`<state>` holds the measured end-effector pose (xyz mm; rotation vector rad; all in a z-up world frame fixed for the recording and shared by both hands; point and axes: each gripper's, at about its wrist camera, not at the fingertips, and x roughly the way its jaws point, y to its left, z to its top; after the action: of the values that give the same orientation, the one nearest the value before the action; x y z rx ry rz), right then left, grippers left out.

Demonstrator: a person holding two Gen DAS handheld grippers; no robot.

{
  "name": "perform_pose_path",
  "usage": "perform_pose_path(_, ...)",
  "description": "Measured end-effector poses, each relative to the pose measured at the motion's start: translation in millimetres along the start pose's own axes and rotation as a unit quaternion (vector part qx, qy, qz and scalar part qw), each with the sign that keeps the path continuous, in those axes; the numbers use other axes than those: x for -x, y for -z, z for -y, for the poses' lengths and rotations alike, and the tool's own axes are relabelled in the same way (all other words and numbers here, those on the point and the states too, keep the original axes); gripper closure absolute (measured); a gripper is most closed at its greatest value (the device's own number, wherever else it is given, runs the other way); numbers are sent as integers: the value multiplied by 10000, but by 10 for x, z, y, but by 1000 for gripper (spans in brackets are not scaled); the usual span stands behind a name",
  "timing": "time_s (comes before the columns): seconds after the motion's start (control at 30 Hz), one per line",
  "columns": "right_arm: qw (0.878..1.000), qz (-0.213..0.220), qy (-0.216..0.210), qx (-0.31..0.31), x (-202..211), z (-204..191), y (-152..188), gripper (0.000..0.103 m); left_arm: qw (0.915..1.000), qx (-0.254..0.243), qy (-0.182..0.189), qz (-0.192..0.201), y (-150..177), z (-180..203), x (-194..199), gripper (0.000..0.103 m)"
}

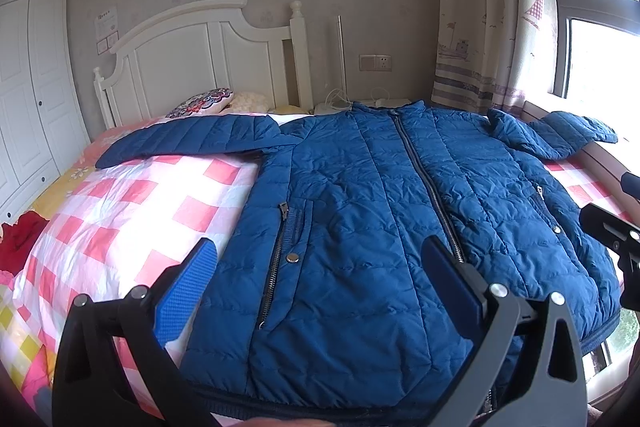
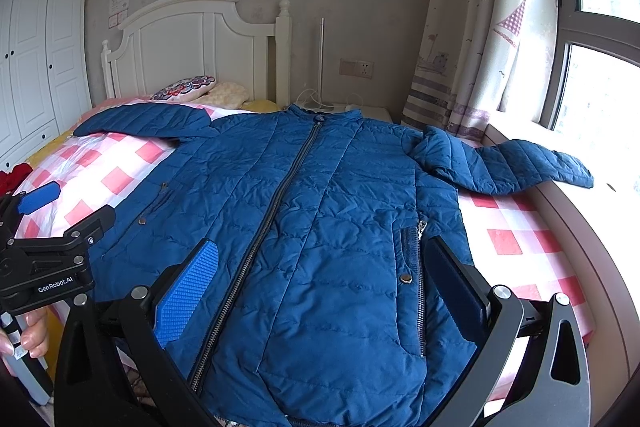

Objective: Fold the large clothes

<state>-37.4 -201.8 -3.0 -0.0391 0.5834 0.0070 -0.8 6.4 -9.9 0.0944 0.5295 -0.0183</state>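
A large blue quilted jacket (image 1: 380, 211) lies flat, front up and zipped, on the bed, seen also in the right wrist view (image 2: 320, 227). Its left sleeve (image 1: 188, 143) stretches out over the quilt; its right sleeve (image 2: 508, 163) reaches onto the window sill. My left gripper (image 1: 320, 267) is open and empty above the jacket's lower left part. My right gripper (image 2: 324, 271) is open and empty above the lower right part, near the hem. The left gripper also shows at the left edge of the right wrist view (image 2: 52, 223).
The bed has a pink and white checked quilt (image 1: 132, 211) and a white headboard (image 1: 200, 63) with pillows (image 1: 204, 101). A white wardrobe (image 1: 28, 87) stands on the left. A curtain (image 2: 472, 39) and window sill (image 2: 580, 195) are on the right. A red cloth (image 1: 20, 239) lies at the left bed edge.
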Motion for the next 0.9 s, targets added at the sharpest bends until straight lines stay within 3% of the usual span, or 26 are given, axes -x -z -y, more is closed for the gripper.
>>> perform_pose_path(0.9,9999,-129,0,-17,-94,29,53,4,9999,-153,5,27,9,-22,-57,2)
